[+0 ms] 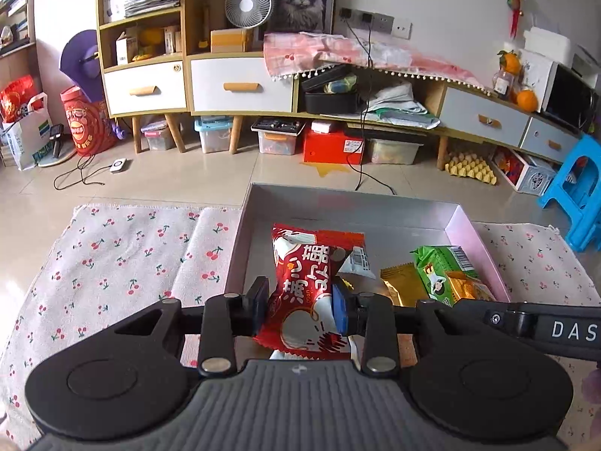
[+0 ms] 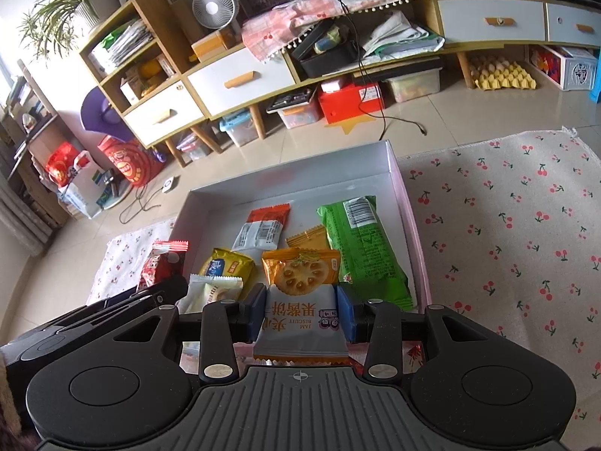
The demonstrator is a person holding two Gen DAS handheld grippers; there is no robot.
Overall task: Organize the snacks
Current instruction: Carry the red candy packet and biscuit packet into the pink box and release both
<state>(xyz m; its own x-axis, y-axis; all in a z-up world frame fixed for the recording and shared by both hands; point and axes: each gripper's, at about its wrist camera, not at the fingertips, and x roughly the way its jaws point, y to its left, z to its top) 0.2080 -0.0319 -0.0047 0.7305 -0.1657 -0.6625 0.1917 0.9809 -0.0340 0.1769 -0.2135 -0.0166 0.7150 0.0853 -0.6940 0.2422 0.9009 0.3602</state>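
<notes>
Holding packets in both: left claw pinches a red snack packet, right claw a biscuit packet. Box directly ahead, below both; packets' long axes point forward.

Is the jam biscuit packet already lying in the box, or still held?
Still held: the right gripper is shut on the jam biscuit packet, pads pressing both sides, above the near edge of the box.

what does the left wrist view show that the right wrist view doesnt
Only the left wrist view: the bright blue plastic stool.
Only the right wrist view: the right gripper shut on an orange-and-white jam biscuit packet, and a yellow snack packet.
Both: the shallow white cardboard box, the long green wrapper, and the red-and-white snack packet in the left gripper.
</notes>
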